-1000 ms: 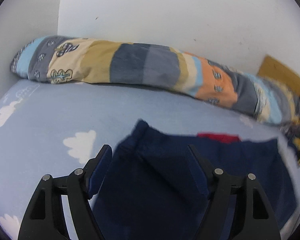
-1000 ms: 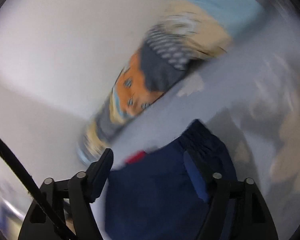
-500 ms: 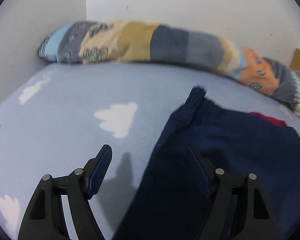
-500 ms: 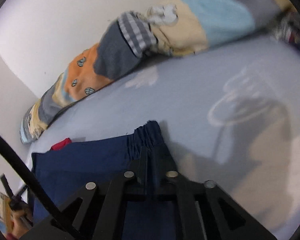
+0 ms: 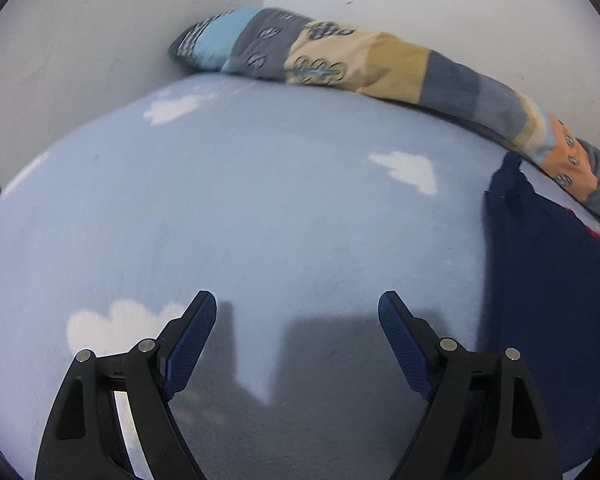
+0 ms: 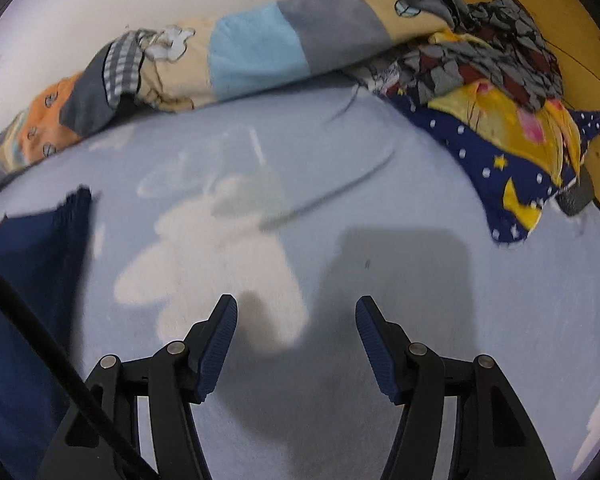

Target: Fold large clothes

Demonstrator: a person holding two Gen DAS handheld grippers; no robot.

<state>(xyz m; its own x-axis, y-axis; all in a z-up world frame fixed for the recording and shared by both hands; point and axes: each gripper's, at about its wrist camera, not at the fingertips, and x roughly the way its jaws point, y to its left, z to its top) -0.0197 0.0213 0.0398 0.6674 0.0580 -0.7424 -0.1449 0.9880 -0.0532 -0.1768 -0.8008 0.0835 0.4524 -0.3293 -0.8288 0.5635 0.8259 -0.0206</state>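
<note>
Your left gripper point(image 5: 296, 312) and right gripper point(image 6: 296, 316): jaws wide, opening, empty; navy garment point(image 5: 548, 300) lies beside them.

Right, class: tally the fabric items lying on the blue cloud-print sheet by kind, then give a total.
Navy garment: 1
Long patchwork bolster: 1
Heap of patterned clothes: 1 (pieces in it cannot be counted)
Total: 3

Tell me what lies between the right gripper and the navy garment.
Only bare cloud-print sheet: in the right wrist view the right gripper, jaws opening and empty, stands apart from the navy garment at the left.
</note>
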